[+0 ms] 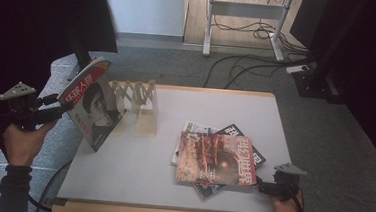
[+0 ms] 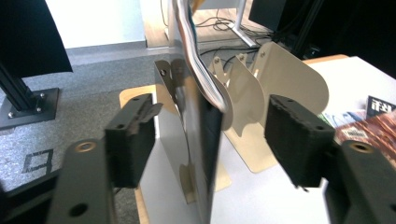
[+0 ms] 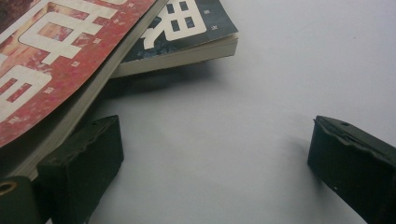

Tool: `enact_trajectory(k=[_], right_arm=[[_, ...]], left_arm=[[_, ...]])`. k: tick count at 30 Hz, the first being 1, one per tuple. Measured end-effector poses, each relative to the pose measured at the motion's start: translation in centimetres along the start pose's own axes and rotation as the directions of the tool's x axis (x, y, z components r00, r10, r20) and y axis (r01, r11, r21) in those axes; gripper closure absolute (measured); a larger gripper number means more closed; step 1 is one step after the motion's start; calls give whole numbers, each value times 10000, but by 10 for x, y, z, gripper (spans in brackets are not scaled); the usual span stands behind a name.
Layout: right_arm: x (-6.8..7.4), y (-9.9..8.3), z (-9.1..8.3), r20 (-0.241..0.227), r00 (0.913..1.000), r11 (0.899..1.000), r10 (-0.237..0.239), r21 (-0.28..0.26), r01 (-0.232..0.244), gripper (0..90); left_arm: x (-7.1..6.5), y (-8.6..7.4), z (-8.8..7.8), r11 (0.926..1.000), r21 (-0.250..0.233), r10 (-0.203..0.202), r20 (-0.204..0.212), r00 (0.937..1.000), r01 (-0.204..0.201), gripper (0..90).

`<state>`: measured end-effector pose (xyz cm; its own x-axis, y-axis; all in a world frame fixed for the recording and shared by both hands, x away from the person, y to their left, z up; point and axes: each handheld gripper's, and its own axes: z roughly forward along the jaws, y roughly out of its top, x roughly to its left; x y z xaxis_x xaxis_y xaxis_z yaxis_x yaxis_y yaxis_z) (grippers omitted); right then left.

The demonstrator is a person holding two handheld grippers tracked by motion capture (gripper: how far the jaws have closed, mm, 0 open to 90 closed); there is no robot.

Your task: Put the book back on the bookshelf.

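Red and white, the magazine (image 1: 92,105) stands tilted in the first slot of the cream rack (image 1: 143,105) at the table's (image 1: 121,171) left edge. Our left gripper (image 2: 212,140) is open with the magazine's thin edge between its 2 pads, not touching. Its long side runs up and down. Our right gripper (image 3: 212,158) is open and empty beside the pile of magazines (image 1: 217,158).

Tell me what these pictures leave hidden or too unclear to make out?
- Magazine standing in the rack: in the left gripper view it is edge-on, so its cover is hidden.
- Stack on the table: the red magazine covers most of the dark one and another beneath, high view.
- Right gripper: small in the high view.
- Cover lettering: too small in the high view, cut off by the frame edge in the right gripper view.
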<state>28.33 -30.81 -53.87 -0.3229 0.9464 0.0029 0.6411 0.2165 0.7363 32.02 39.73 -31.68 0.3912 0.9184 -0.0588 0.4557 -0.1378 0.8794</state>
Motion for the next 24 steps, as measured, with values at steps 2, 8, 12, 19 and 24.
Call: enact_trajectory(k=[2,8,12,19,24], right_arm=[[0,0,0,-3,10000,10000,-7,15,7,29],[0,0,0,2,10000,10000,8,1,-8,29],[0,0,0,2,10000,10000,-2,15,2,30],[0,0,0,-6,10000,10000,2,33,-2,30],[0,0,0,-8,10000,10000,14,21,-14,30]], left_arm=[[-3,-3,-3,10000,1,53,76,10000,-53,282],[-10,-14,-7,10000,74,49,608,9981,-53,192],[-14,-25,-6,9999,155,-33,1279,9918,13,151],[-31,-41,1,9989,208,375,1896,9811,-422,143],[-50,-45,9,9928,19,1170,2113,9704,-1202,97]])
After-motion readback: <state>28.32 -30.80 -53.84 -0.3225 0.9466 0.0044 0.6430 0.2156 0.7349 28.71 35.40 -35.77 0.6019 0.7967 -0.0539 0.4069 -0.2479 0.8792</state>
